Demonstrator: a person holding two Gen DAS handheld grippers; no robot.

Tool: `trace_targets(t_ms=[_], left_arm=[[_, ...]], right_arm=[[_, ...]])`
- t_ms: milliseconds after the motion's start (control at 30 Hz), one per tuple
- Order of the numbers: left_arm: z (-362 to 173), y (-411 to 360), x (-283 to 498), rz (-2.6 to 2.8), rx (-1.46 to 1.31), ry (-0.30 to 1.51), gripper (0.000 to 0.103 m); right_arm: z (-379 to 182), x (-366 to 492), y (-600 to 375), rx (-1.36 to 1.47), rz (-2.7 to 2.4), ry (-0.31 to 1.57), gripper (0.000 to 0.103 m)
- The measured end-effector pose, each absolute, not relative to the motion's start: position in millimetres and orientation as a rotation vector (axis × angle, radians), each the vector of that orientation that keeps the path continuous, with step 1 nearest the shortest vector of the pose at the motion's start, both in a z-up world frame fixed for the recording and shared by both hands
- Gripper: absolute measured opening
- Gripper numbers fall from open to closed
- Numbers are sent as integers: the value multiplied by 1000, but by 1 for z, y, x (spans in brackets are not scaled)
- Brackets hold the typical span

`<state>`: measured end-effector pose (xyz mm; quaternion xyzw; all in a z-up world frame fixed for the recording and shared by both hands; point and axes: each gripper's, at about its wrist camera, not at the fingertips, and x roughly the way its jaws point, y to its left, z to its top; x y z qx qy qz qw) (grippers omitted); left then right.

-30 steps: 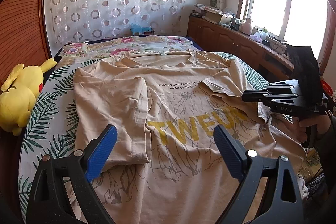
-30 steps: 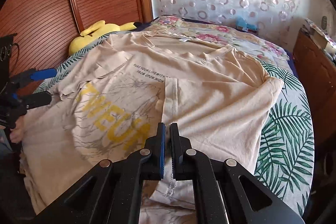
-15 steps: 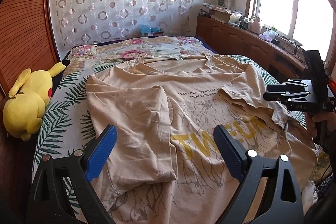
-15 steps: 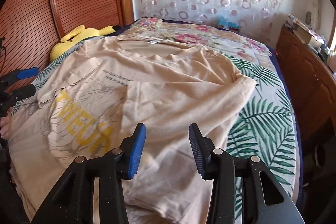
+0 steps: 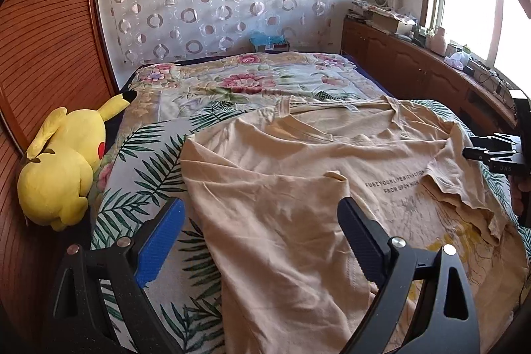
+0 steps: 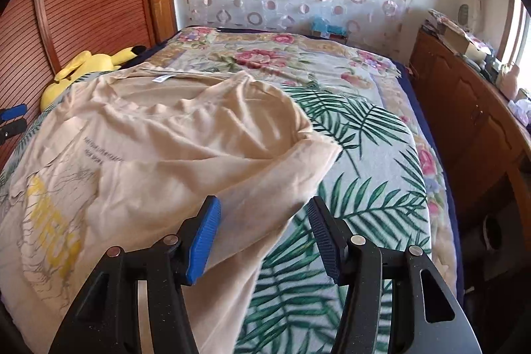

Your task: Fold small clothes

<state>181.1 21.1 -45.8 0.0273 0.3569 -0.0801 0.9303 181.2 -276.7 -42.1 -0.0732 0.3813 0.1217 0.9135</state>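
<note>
**Both sides turned in, both grippers off the cloth**

While the beige T-shirt [image 5: 298,194] lies spread across the leaf-print bedspread [image 6: 365,155], filling the near half of the bed, both of its sides are already folded inward over the printed front, and neither tool has hold of it. Left gripper [image 5: 262,231] hovers over the shirt's left folded edge, jaws wide apart, nothing between them but air above the cloth. Right gripper [image 6: 264,234] has just been opening; its jaws stand apart too, the shirt's right folded edge passing under the left pad without being pinched.

Next job, as I read it, is the lengthwise fold, hem up towards the collar or the reverse. To do that cleanly, each gripper wants a bite at a matching corner, pinching every layer of the flap together so the side folds don't slide open on the lift. The right flap looks loose and rumpled near its outer corner, so smoothing it first would pay.

Room? Plenty on the far side, where the floral quilt [image 5: 252,82] is bare beyond the collar. Left edge is tighter: the yellow plush toy [image 5: 63,168] sits by the wooden wall panel [image 5: 49,38], near the shirt but apart from it. On the right, the bedspread falls away just beside the wooden cabinet [image 6: 464,108].
</note>
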Motion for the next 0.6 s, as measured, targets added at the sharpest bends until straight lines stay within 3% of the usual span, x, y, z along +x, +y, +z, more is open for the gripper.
trace_targets(t_ms=[600], left_arm=[[-84, 66, 264, -81, 72, 859, 94]], right_arm=[[-54, 212, -275, -134, 253, 814, 62]])
